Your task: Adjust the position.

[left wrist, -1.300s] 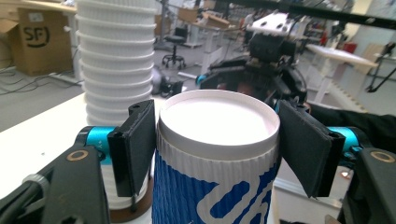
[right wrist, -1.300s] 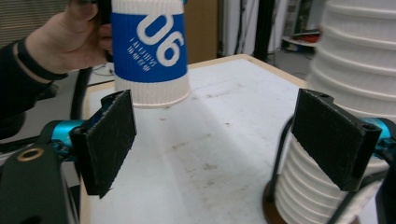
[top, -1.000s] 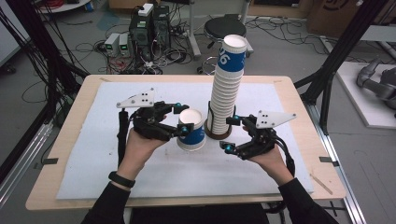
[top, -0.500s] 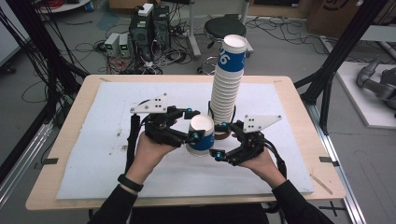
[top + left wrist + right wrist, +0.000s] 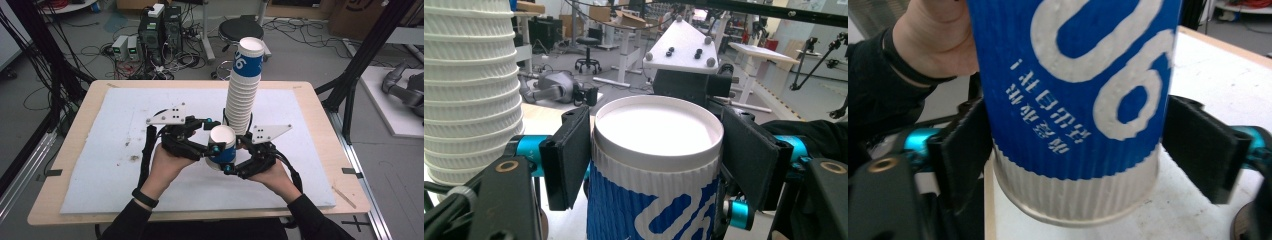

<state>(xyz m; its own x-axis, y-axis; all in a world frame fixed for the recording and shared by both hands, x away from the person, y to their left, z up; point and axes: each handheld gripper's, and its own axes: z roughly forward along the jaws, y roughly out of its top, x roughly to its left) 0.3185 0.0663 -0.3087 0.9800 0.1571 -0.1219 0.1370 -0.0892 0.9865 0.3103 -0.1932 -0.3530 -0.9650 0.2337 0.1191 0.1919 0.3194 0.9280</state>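
the left claw (image 5: 216, 148) is clenched on the cup (image 5: 223, 146) near its rim, holding it off the table; the right claw (image 5: 231, 167), just closing, straddles its base to take over, one pad apart.

The cup (image 5: 1073, 100) rim is cut off in the right gripper view; the stack (image 5: 471, 90) top is cut off in the left gripper view.

table (image 5: 320, 107) | white mat (image 5: 125, 130) on it | cup stack (image 5: 243, 92) on mat
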